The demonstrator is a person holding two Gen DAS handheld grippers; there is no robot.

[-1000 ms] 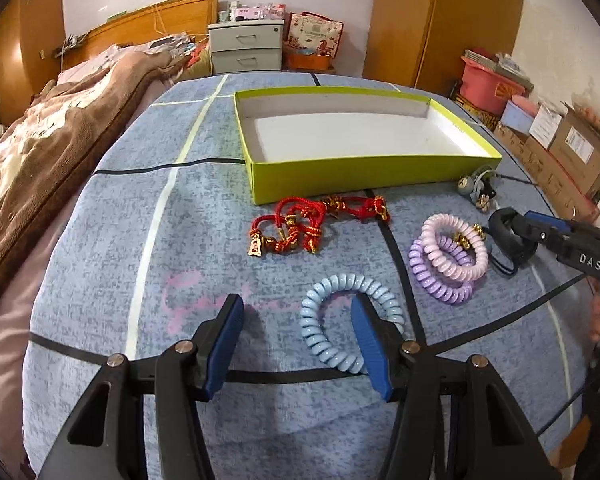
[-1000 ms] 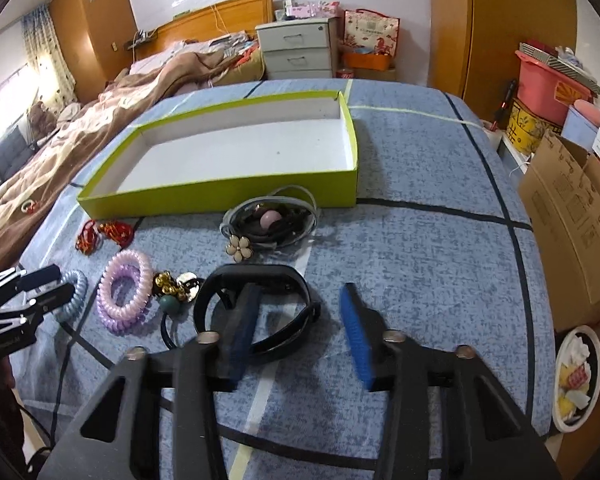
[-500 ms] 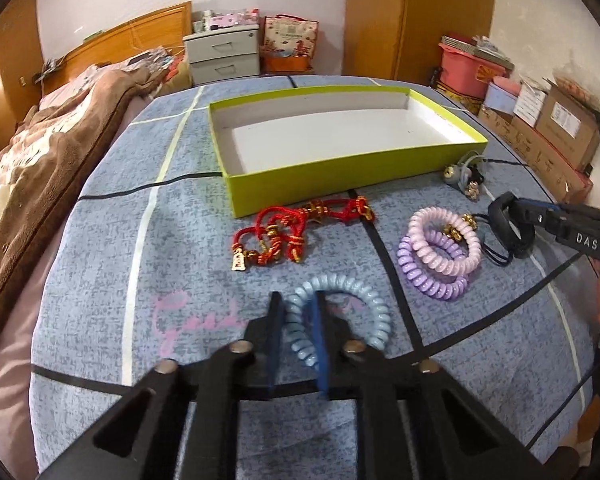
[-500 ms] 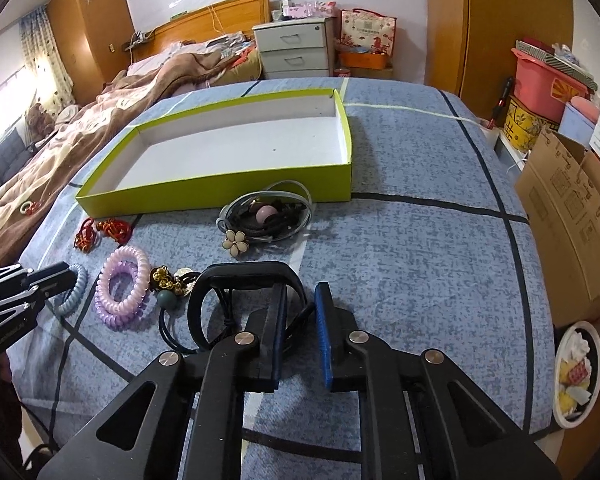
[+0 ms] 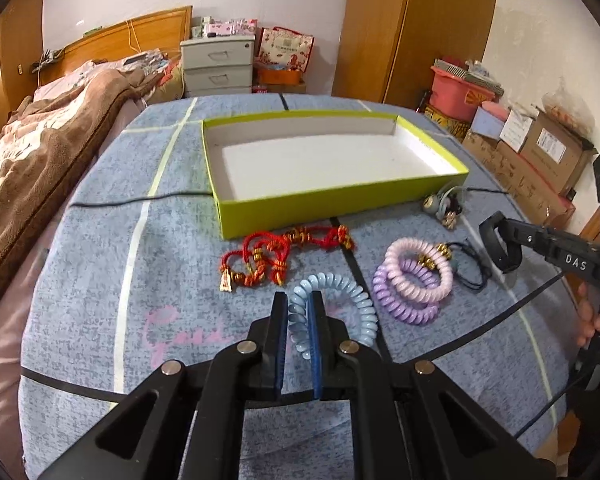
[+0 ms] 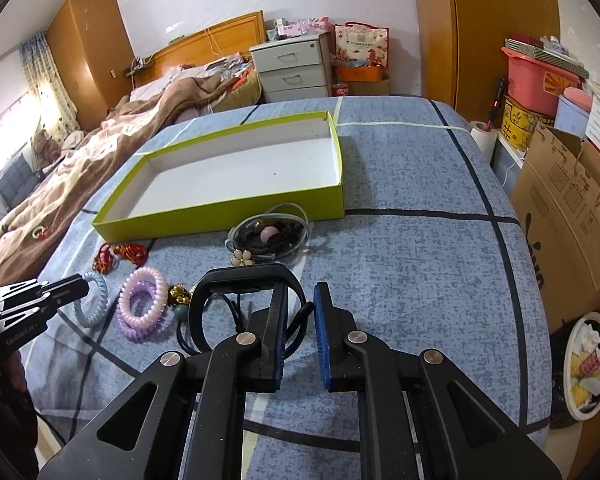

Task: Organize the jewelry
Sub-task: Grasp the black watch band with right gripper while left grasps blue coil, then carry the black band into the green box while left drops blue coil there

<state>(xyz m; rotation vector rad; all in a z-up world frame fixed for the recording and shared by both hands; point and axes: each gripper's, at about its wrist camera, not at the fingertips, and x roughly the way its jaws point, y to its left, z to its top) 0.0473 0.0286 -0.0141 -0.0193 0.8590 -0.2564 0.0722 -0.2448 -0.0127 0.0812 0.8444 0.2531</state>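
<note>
My left gripper (image 5: 298, 310) is shut on the near side of a light blue coil bracelet (image 5: 360, 304) on the blue bedspread. My right gripper (image 6: 300, 304) is shut on the rim of a black bangle (image 6: 204, 304), which also shows in the left wrist view (image 5: 498, 246). Pink and purple coil bracelets (image 5: 414, 284) lie between the two. Red cord bracelets (image 5: 278, 256) lie near the front wall of an empty lime green tray (image 5: 340, 204). A bundle of hair ties with a pink bead and flower (image 6: 268, 236) lies by the tray's right corner.
A brown blanket (image 5: 40, 152) covers the bed's left side. Cardboard boxes (image 6: 568, 208) and a pink bin (image 6: 536, 80) stand to the right. A plate of scraps (image 6: 588, 364) sits on the floor at right. A grey drawer unit (image 5: 218, 66) stands behind.
Both grippers went from open to shut: the left closed on the blue coil bracelet, the right on the black bangle. Both then drew up and back a little.
</note>
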